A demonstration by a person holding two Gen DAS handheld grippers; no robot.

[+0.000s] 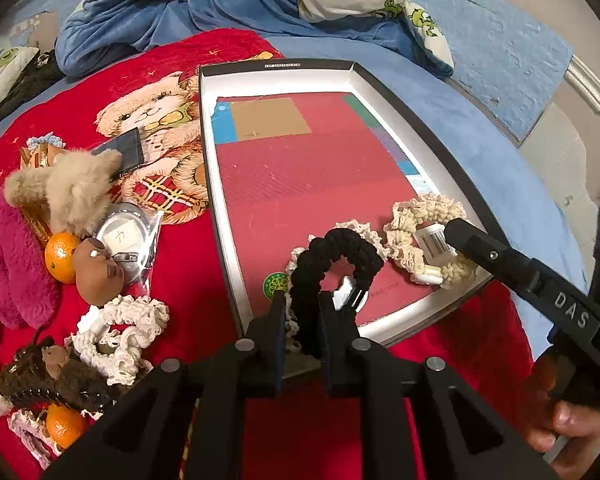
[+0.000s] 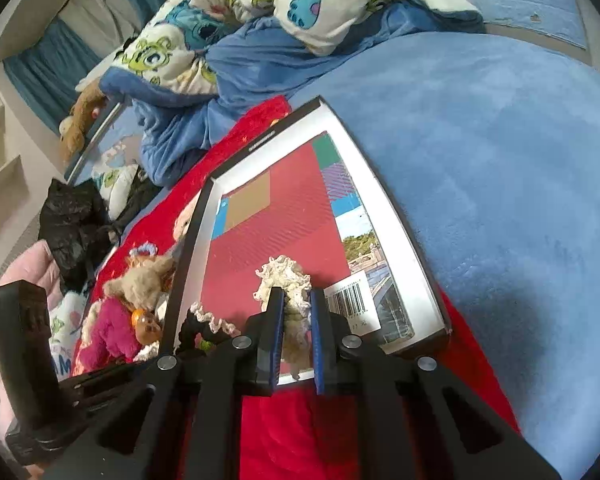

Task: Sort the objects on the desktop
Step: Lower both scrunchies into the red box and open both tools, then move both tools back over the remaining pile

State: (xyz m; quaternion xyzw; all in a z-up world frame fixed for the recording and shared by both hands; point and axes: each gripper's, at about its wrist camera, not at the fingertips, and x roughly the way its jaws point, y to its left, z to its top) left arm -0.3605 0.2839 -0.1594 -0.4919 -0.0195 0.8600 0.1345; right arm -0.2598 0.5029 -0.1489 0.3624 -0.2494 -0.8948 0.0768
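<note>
Black scrunchie (image 1: 336,258) lies in the near end of the tray (image 1: 220,184), the left gripper (image 1: 300,312) clamped on its near loop. Just right of it, the right gripper (image 2: 294,304) pinches the cream scrunchie (image 2: 284,280) over the tray's near right corner.

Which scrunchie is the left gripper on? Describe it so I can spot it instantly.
Find the shallow white-walled box with the red book in it, lying on the red blanket. At its near edge, the left gripper is shut on the black scrunchie. It is the only black one; the cream scrunchie to its right carries a barcode tag.
</note>
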